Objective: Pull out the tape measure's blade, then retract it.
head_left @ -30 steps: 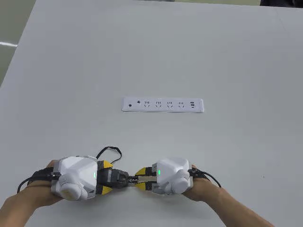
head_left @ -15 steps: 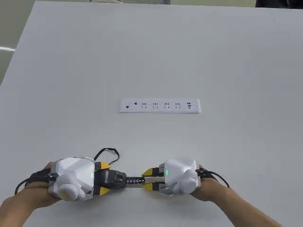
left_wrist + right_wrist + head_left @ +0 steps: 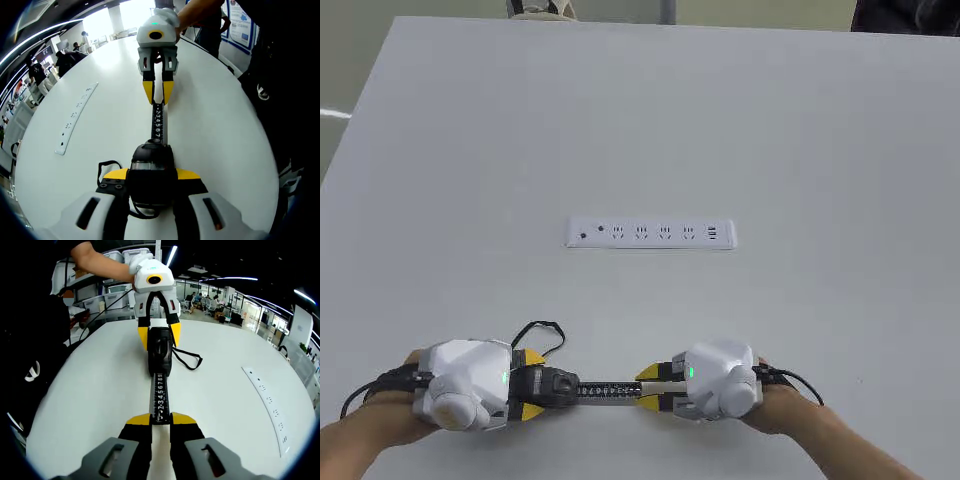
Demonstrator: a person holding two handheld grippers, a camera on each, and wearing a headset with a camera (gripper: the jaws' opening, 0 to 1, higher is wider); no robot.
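Head view: the black tape measure point(image 3: 556, 385) is held clamped by its case between the yellow-tipped jaws of the left gripper point(image 3: 533, 384), at the near edge of the white table point(image 3: 740, 120), with its strap point(image 3: 541, 331) looped just beside. The blade point(image 3: 606, 387) is stretched flat across to the right gripper point(image 3: 649, 388), whose jaws are pinched on its end. A white power strip point(image 3: 650, 233) is noted well apart, mid-table.

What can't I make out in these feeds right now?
- Blade tip hook: right gripper view, hidden between the jaws of the right tool.
- Tape measure case sides: left gripper view, covered by the jaws of the left tool.
- Blade numerals: head view, too small to read.
- Power strip switch state: head view, too small.
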